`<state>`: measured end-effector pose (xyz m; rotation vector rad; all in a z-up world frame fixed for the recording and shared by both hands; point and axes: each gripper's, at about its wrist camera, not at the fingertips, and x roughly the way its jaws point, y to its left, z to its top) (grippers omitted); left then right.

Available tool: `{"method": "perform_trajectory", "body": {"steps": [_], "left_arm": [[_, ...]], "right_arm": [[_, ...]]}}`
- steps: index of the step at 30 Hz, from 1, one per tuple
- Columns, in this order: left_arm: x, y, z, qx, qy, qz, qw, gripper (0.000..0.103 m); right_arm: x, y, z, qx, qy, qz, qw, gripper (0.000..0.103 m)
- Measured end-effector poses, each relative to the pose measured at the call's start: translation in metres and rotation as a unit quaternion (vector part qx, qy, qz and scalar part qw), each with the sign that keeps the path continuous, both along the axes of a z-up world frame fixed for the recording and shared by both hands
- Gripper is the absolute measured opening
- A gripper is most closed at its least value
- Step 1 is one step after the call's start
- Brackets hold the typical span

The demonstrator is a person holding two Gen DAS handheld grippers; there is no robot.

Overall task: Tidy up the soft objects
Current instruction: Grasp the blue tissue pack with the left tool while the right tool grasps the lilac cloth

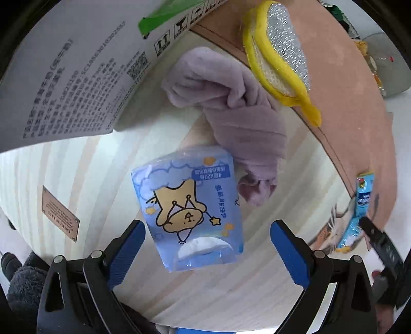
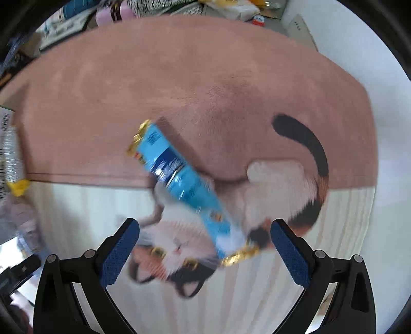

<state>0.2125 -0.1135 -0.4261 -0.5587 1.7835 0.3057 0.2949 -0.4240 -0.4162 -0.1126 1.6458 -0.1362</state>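
In the left wrist view a light-blue tissue pack (image 1: 191, 208) with a cartoon bear lies on a striped mat, just ahead of my open left gripper (image 1: 205, 246), nearer its left finger. A lilac towel (image 1: 239, 123) lies crumpled behind it, and a yellow-rimmed silver scrub pad (image 1: 280, 54) rests on the pink mat. In the right wrist view a blue snack packet (image 2: 185, 187) with gold ends lies diagonally on a cat picture, just ahead of my open right gripper (image 2: 205, 246). The same packet shows in the left wrist view (image 1: 359, 208).
A white cardboard box (image 1: 66, 77) with printed text stands at the left of the left wrist view. The pink mat (image 2: 179, 77) fills the far half of the right wrist view, with clutter of bottles and packets (image 2: 123, 10) beyond it.
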Motion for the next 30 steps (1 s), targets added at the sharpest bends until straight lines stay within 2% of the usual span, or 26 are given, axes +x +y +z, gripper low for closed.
{"method": "perform_trajectory", "body": {"steps": [3, 7, 9, 12, 13, 14, 15, 16, 17, 19, 21, 25, 29, 30], "left_arm": [[-0.001, -0.003, -0.002, 0.017, 0.008, -0.007, 0.9998, 0.100], [-0.003, -0.009, -0.004, 0.036, 0.005, -0.012, 0.9993, 0.100], [-0.007, -0.009, -0.003, 0.021, 0.001, -0.017, 0.9996, 0.100], [-0.012, -0.006, -0.002, 0.025, -0.004, -0.012, 0.9996, 0.100], [-0.012, -0.006, -0.002, 0.030, -0.004, -0.014, 0.9994, 0.098], [-0.014, -0.008, -0.002, 0.029, -0.005, -0.018, 0.9994, 0.095], [-0.016, -0.008, -0.002, 0.029, -0.007, -0.023, 0.9993, 0.086], [-0.019, -0.009, -0.003, 0.026, -0.008, -0.030, 0.9992, 0.077], [-0.025, -0.007, -0.003, 0.023, -0.006, -0.035, 0.9991, 0.076], [-0.038, -0.006, -0.006, 0.026, -0.003, -0.051, 0.9984, 0.067], [-0.048, -0.003, -0.007, 0.028, -0.005, -0.063, 0.9976, 0.067], [-0.060, 0.002, -0.004, 0.020, -0.023, -0.105, 0.9940, 0.067], [-0.069, 0.004, -0.002, 0.017, -0.037, -0.138, 0.9896, 0.067], [-0.072, 0.006, -0.001, 0.014, -0.041, -0.146, 0.9883, 0.066]], "right_arm": [[0.013, -0.004, -0.013, 0.006, 0.013, -0.013, 1.000, 0.101], [0.017, 0.025, 0.002, 0.111, -0.013, -0.015, 0.994, 0.101], [0.021, 0.058, 0.011, 0.168, -0.011, 0.016, 0.986, 0.101], [0.027, 0.105, 0.015, 0.207, 0.008, 0.068, 0.976, 0.100], [0.028, 0.118, 0.014, 0.215, 0.018, 0.079, 0.973, 0.098], [0.030, 0.132, 0.011, 0.223, 0.031, 0.093, 0.970, 0.091], [0.031, 0.146, 0.007, 0.223, 0.045, 0.108, 0.968, 0.084], [0.029, 0.156, 0.002, 0.220, 0.055, 0.118, 0.967, 0.083], [0.031, 0.165, 0.000, 0.213, 0.059, 0.126, 0.967, 0.074], [0.030, 0.174, -0.008, 0.215, 0.074, 0.133, 0.965, 0.073], [0.030, 0.179, -0.016, 0.218, 0.087, 0.132, 0.963, 0.070], [0.032, 0.187, -0.027, 0.258, 0.103, 0.118, 0.953, 0.070], [0.027, 0.200, -0.039, 0.274, 0.110, 0.121, 0.948, 0.068], [0.025, 0.201, -0.040, 0.278, 0.109, 0.123, 0.946, 0.061]]}}
